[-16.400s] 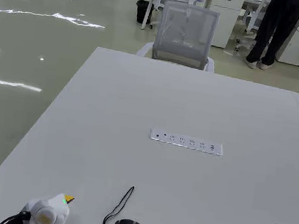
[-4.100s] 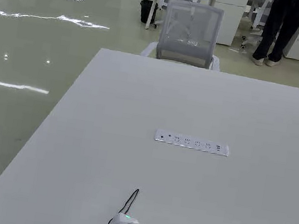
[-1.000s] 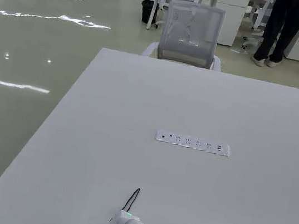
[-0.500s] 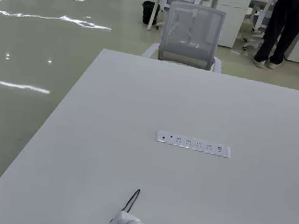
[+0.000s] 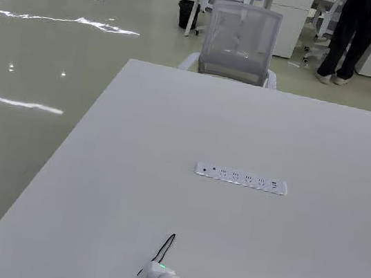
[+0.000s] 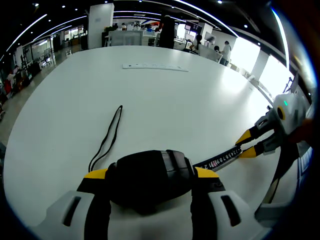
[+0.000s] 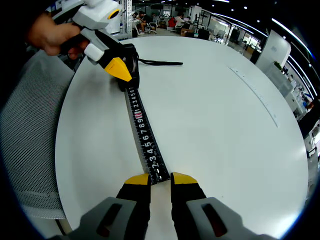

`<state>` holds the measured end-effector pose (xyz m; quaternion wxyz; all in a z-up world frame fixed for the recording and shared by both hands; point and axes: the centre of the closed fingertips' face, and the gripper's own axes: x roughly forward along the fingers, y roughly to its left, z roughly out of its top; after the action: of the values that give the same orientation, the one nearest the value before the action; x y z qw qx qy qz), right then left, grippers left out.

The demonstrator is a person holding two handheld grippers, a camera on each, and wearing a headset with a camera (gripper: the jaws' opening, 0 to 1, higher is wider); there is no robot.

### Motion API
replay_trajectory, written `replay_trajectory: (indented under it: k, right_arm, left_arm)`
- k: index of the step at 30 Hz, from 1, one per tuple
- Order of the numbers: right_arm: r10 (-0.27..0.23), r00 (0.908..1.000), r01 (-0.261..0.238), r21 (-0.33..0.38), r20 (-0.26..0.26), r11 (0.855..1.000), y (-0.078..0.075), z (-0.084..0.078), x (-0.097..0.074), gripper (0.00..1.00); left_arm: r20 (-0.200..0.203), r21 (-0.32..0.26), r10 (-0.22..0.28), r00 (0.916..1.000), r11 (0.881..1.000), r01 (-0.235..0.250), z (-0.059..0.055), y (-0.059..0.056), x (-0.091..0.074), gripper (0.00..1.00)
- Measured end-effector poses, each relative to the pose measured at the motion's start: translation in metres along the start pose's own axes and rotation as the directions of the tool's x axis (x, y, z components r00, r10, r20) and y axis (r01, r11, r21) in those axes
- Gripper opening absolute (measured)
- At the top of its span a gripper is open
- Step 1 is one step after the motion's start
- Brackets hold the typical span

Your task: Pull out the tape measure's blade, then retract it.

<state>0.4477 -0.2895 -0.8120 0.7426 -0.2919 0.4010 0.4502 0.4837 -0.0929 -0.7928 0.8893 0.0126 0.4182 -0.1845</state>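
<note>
Left gripper (image 6: 151, 174): clamped on black tape measure case (image 6: 150, 162), at the near edge of the table (image 5: 244, 120). Right gripper (image 7: 160, 181): pinching the blade (image 7: 142, 125) tip, slightly nearer the case than a second ago; retraction probably beginning. Blade black, white numerals, flat on table. Wrist strap (image 6: 107, 137) slack.

Black tape measure (image 6: 150, 180); black blade (image 7: 143, 131) — white numerals, a few red; yellow-tipped right tongs (image 7: 160, 179); white table (image 7: 215, 120).

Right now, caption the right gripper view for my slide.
Right tongs pinch the extended blade; left tongs clamp the tape measure.
</note>
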Motion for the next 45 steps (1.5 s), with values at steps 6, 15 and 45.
replay_trajectory:
  k: [6, 15, 45]
  right_arm:
    - [0.003, 1.0, -0.003, -0.001, 0.0, 1.0, 0.001, 0.001, 0.002, 0.14]
    - [0.001, 1.0, -0.001, -0.008, 0.001, 1.0, 0.003, 0.005, 0.002, 0.14]
    - [0.004, 1.0, -0.004, -0.011, 0.003, 1.0, 0.008, 0.015, 0.008, 0.14]
  left_arm:
    - [-0.002, 0.0, -0.001, 1.0, 1.0, 0.001, -0.001, 0.0, 0.0, 0.62]
    - [-0.001, 0.0, -0.001, 1.0, 1.0, 0.001, -0.001, -0.001, 0.0, 0.62]
    - [0.003, 0.004, -0.001, 1.0, 1.0, 0.001, -0.001, 0.0, 0.0, 0.61]
